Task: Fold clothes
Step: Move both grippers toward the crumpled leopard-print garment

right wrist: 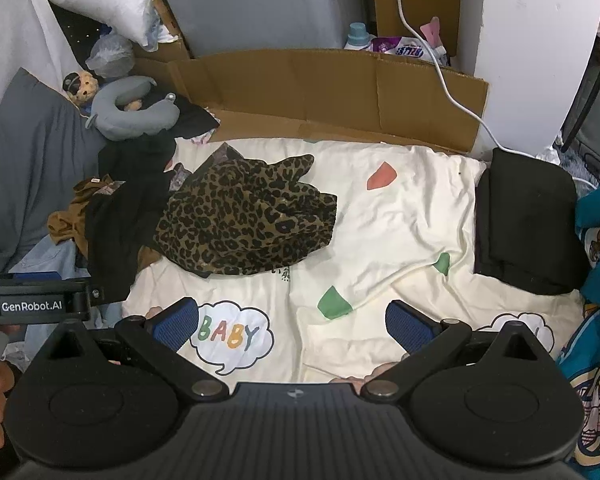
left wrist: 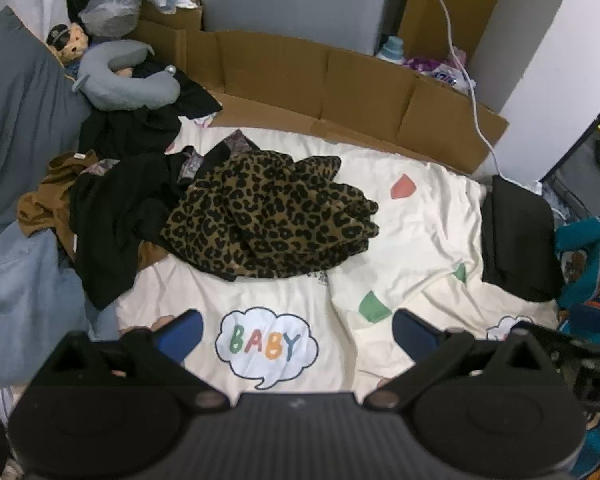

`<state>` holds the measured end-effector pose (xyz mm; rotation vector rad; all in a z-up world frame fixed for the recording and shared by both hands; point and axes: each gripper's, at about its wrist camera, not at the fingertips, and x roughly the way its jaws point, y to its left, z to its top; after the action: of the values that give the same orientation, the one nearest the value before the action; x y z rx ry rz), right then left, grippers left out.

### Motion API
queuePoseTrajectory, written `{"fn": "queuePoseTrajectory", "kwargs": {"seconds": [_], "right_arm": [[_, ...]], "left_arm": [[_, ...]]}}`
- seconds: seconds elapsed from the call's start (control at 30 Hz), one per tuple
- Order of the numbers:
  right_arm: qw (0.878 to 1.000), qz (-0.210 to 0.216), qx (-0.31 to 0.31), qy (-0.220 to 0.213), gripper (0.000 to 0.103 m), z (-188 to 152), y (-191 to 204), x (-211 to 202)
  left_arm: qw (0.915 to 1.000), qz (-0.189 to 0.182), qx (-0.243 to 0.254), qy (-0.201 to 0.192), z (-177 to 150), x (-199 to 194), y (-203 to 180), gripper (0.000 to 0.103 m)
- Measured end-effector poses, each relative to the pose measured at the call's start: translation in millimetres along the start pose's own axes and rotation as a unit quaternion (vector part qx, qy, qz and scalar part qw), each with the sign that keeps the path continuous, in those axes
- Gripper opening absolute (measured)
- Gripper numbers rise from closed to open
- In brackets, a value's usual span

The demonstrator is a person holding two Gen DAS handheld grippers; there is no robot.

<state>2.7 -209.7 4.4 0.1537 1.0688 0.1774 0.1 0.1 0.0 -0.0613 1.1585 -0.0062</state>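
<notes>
A crumpled leopard-print garment [left wrist: 272,216] [right wrist: 248,220] lies on the cream bed sheet [left wrist: 420,232] [right wrist: 400,220]. Left of it is a heap of black [left wrist: 116,216] [right wrist: 116,220], brown [left wrist: 44,200] and light blue [left wrist: 24,280] clothes. A folded black garment [left wrist: 516,236] [right wrist: 528,224] lies at the right edge. My left gripper [left wrist: 298,332] is open and empty above the "BABY" print [left wrist: 266,346]. My right gripper [right wrist: 292,326] is open and empty, just right of the print [right wrist: 230,336]. Both hover short of the leopard garment.
Flat cardboard [left wrist: 340,92] [right wrist: 320,92] lines the far side of the bed. A grey neck pillow [left wrist: 128,80] and a teddy [left wrist: 70,42] sit at the back left by a grey pillow [left wrist: 16,120]. A white cable [left wrist: 472,92] runs down at the right. A teal blanket [right wrist: 596,280] borders the right.
</notes>
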Motion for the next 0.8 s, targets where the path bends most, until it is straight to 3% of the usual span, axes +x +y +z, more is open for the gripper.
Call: {"fn": "queuePoseTrajectory", "kwargs": {"seconds": [0.17, 0.37, 0.53, 0.8], "right_arm": [[1.0, 0.005, 0.002, 0.004, 0.103, 0.9, -0.1, 0.5], [1.0, -0.004, -0.006, 0.0, 0.103, -3.3, 12.4, 9.4], [1.0, -0.007, -0.012, 0.003, 0.103, -8.9, 18.5, 18.3], [1.0, 0.002, 0.018, 0.012, 0.103, -24.0, 17.7, 27.5]], "left_arm": [[0.9999, 0.016, 0.006, -0.001, 1.5, 5.9, -2.7, 0.102], [0.9999, 0.0, 0.002, -0.013, -7.5, 4.3, 8.8, 0.1], [0.9993, 0.012, 0.025, -0.025, -17.6, 6.6, 7.6, 0.1], [0.9993, 0.018, 0.02, -0.024, -19.5, 10.6, 25.5, 0.096]]}}
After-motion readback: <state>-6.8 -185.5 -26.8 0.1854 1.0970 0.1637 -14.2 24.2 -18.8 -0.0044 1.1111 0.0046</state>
